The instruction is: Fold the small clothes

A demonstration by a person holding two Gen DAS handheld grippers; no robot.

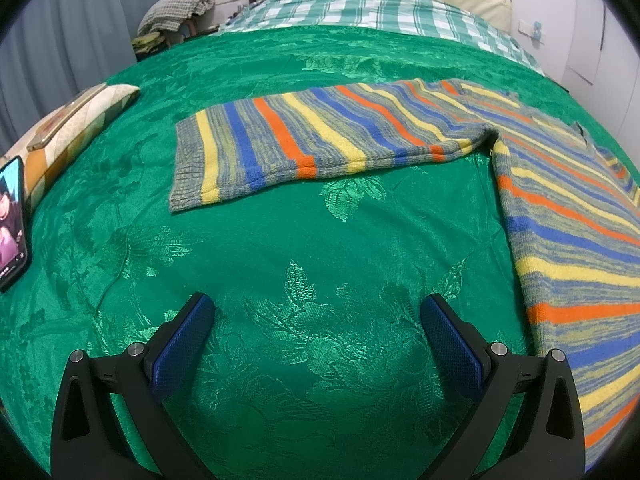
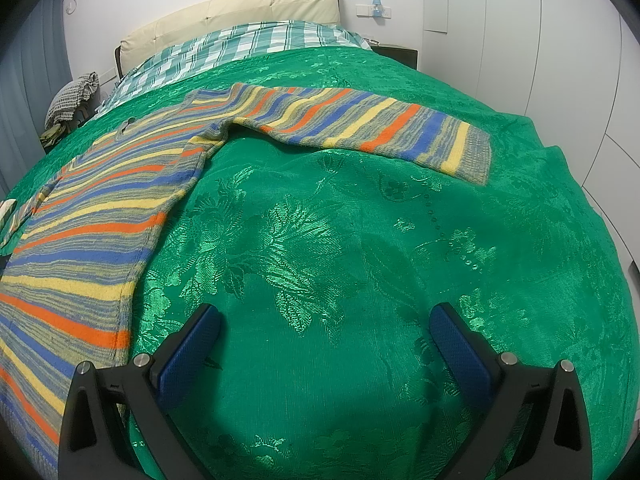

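Each claw, left (image 1: 318,304) and right (image 2: 325,314), has black angular arms, blue textured pads (image 1: 182,344), and round silver screws.

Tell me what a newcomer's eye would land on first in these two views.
First the striped sweater, spread flat on the shiny green bedspread, one sleeve stretched out to the side in the left wrist view and the other sleeve in the right wrist view. Next, the open left gripper and right gripper, each over bare bedspread. A lit phone stands at the far left edge.
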